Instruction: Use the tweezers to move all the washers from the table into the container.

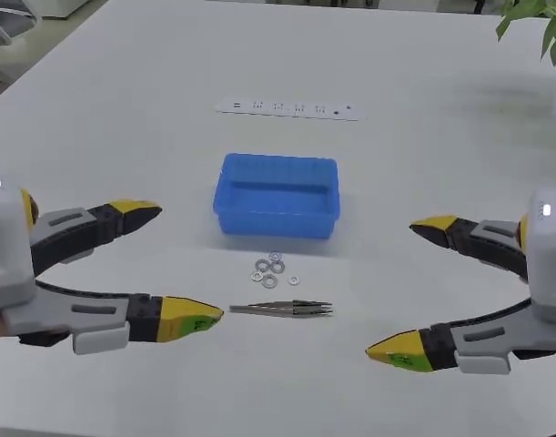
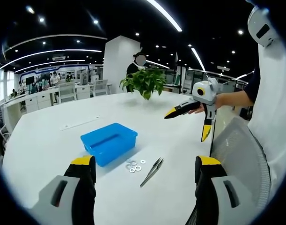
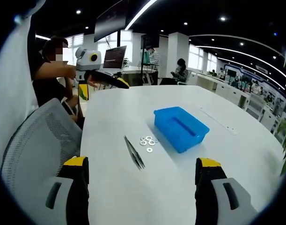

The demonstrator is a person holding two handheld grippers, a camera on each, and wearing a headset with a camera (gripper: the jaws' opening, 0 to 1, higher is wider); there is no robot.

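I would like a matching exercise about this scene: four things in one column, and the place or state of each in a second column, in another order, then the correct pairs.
1. container
2. washers
3. tweezers
4. left gripper

a. open, holding nothing
b. lying nearest the person, just before the washers
c. blue, farthest from the person
d. clustered between container and tweezers

Pairs: 1-c, 2-d, 3-b, 4-a

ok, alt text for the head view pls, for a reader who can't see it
A small cluster of washers lies on a white table, with a blue container just beyond it and tweezers just nearer the viewer. The left gripper and right gripper hover at either side, jaws open and empty. A white strip lies beyond the container.
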